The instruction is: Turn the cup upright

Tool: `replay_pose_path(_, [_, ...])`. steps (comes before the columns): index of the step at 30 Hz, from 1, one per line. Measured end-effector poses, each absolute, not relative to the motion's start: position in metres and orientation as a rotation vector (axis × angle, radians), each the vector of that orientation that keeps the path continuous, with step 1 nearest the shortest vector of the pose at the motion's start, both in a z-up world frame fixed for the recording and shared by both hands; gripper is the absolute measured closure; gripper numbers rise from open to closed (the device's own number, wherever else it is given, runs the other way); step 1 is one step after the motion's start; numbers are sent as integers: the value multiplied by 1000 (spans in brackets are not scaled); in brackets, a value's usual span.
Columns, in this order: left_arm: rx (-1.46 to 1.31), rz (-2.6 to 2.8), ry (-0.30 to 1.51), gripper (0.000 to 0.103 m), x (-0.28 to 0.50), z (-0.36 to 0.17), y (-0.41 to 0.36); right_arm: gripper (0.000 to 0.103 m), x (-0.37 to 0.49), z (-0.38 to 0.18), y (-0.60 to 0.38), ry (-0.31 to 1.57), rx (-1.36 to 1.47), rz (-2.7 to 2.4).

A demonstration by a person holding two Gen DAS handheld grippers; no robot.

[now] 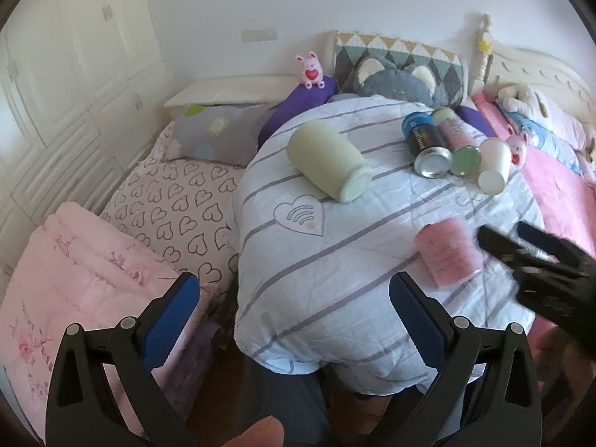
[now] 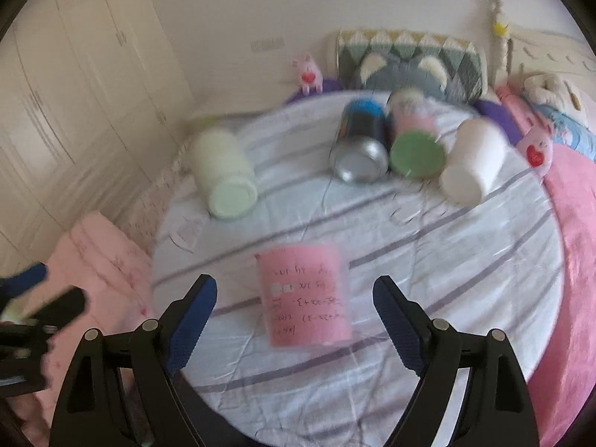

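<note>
A pink cup [image 2: 305, 294] lies on its side on a striped quilt [image 2: 447, 260], looking light and thin-walled. The right gripper [image 2: 294, 320] hovers near it, fingers apart; the left gripper [image 1: 294, 320] is also spread. A gentle hold across its middle seems best.

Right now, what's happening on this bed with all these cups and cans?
A person holds a gripper in each hand over a striped quilt where several cups and cans lie tipped over. The right gripper, jaws open, is lined up on the pink cup lying on its side, not yet gripping it. The left gripper hangs open and empty. The pale green cup and the cluster behind are untouched.
</note>
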State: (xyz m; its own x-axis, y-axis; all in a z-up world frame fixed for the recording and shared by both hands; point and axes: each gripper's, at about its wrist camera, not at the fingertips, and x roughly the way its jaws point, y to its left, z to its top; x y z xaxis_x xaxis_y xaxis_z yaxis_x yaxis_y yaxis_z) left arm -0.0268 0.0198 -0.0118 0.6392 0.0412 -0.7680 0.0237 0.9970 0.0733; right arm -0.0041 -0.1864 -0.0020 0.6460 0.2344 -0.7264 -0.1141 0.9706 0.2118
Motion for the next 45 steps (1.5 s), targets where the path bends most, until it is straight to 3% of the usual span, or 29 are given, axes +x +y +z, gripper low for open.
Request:
replay_pose_path(5, [51,-20,862,0,-40,-1,11,16,-56,37,-206,723,167,132])
replay_pose_path(11, [36,-60,881,0,-55,-6,-11,16,-89,29,-215,729,186,84])
replay_pose_path(27, [32,-73,914,0,-61,-8,-41,16,-99,18,-250,739,240,78])
replay_pose_path(45, [-40,-85,1056,0,-2,-42,-100,16,-76,-11,-303,790,328,53])
